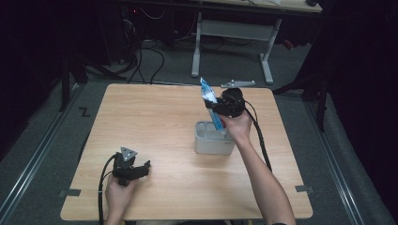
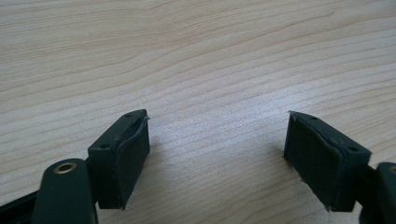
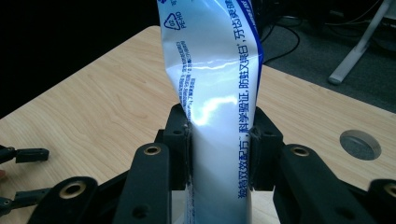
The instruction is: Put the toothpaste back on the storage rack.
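While the right claw (image 3: 219, 140) pinches it, the glossy blue-and-white toothpaste tube (image 3: 212, 84) stands upright, slightly twisted.

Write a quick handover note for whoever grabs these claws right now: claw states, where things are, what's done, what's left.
Right claw: shut on the blue-and-white toothpaste tube, held tilted above the grey holder, lower end at its opening.
Left claw: open, nothing between its jaws, low over bare table near the front left.
Holder: right of centre on the table.
Done: tube gripped and brought to the holder.
Left: probably lower the tube into the holder and release; whether it is going in or coming out cannot be told.
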{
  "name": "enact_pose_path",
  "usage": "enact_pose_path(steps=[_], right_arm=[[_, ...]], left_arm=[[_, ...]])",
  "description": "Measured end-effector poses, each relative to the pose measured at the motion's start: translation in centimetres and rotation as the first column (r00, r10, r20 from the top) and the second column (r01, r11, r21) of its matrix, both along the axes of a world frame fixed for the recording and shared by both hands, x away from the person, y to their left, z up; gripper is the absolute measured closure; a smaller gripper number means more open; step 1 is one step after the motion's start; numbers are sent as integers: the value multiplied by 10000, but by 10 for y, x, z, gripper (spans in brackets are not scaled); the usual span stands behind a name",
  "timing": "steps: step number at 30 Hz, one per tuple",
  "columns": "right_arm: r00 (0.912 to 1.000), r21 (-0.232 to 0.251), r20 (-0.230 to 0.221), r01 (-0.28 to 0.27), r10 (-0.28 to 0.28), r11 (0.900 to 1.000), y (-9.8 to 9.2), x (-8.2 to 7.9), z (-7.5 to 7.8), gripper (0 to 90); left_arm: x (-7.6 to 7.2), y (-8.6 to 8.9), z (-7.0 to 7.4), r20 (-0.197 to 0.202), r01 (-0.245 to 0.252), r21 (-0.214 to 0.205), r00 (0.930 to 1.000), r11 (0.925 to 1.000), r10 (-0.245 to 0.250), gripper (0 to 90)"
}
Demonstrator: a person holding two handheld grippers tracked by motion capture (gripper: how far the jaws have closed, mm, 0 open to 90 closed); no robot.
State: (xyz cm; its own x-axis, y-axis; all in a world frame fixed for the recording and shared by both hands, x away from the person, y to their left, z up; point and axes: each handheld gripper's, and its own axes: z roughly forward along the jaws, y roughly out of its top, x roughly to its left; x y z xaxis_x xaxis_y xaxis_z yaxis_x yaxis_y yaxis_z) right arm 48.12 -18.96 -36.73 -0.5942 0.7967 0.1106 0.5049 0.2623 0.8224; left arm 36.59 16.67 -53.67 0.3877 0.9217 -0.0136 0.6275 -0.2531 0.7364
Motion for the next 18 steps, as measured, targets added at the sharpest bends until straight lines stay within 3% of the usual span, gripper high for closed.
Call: enact_pose_path(steps=[12,18], right_arm=[[9997,-303,-250,-17,9,9995,-3,-2,-9,659],[9999,-459,-166,-40,32,9989,-3,-4,-12,659]], left_arm=[[0,0,0,1,-1,-4,10000,10000,1,228],[0,0,0,-3,-1,-9,10000,10000,1,228]])
